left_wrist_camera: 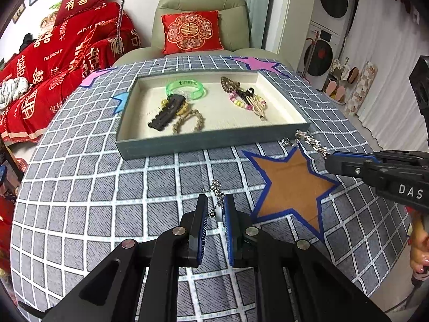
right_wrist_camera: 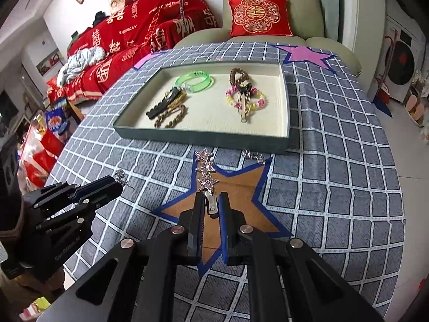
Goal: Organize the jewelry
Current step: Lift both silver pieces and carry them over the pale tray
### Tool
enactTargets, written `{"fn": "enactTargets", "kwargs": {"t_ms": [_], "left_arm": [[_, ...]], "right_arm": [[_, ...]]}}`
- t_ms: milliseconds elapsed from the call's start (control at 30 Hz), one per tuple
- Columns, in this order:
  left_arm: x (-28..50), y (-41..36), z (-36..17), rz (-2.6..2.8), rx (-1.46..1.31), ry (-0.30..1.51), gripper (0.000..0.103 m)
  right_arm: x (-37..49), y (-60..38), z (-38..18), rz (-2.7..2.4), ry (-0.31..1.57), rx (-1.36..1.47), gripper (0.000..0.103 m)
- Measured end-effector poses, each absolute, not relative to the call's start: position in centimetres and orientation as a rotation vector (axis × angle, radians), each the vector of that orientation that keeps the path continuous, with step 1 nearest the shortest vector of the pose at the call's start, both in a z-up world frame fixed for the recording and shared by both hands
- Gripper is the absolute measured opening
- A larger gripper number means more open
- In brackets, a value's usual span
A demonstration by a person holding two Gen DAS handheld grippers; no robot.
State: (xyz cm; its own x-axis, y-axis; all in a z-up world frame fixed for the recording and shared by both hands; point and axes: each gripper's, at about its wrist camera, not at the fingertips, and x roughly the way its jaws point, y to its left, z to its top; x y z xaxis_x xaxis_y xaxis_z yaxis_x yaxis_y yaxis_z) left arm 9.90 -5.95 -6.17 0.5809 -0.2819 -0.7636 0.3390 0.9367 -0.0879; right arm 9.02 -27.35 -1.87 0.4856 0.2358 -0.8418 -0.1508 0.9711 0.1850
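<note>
My left gripper (left_wrist_camera: 215,203) is shut on a silver chain with a round pendant (left_wrist_camera: 217,198) and holds it above the checked cloth. In the right wrist view that same left gripper (right_wrist_camera: 118,185) comes in from the left, the silver chain (right_wrist_camera: 120,175) at its tip. My right gripper (right_wrist_camera: 211,200) is shut on the metal end of a sparkly star hair clip (right_wrist_camera: 206,170), over the orange star patch (right_wrist_camera: 241,185). Beyond both lies the grey tray (left_wrist_camera: 203,141) with a green bangle (left_wrist_camera: 186,87), a black claw clip (left_wrist_camera: 166,114), a rope bracelet (left_wrist_camera: 190,120) and a pink-yellow bead bracelet (left_wrist_camera: 241,102).
One more small silver piece (right_wrist_camera: 253,157) lies on the cloth between the orange star and the tray's front wall (right_wrist_camera: 201,136). A green armchair with a red cushion (left_wrist_camera: 191,30) stands behind the table. A red-covered sofa (left_wrist_camera: 53,61) is at the left, with washing machines (left_wrist_camera: 325,26) at the right.
</note>
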Motion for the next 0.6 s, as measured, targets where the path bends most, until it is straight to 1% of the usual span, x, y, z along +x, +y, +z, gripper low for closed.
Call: {"fn": "enactTargets", "kwargs": {"t_ms": [367,600], "left_arm": [[13.1,-3.4,-3.4,-0.339,0.033,0.827,0.020],[15.7,-3.0,-2.1,-0.336,0.031,0.803,0.020]], "right_arm": [[11.1,-27.9,0.3,0.224,0.998,0.133,0.011],[13.4,-27.9,1.0,0.212,0.990,0.140,0.011]]}}
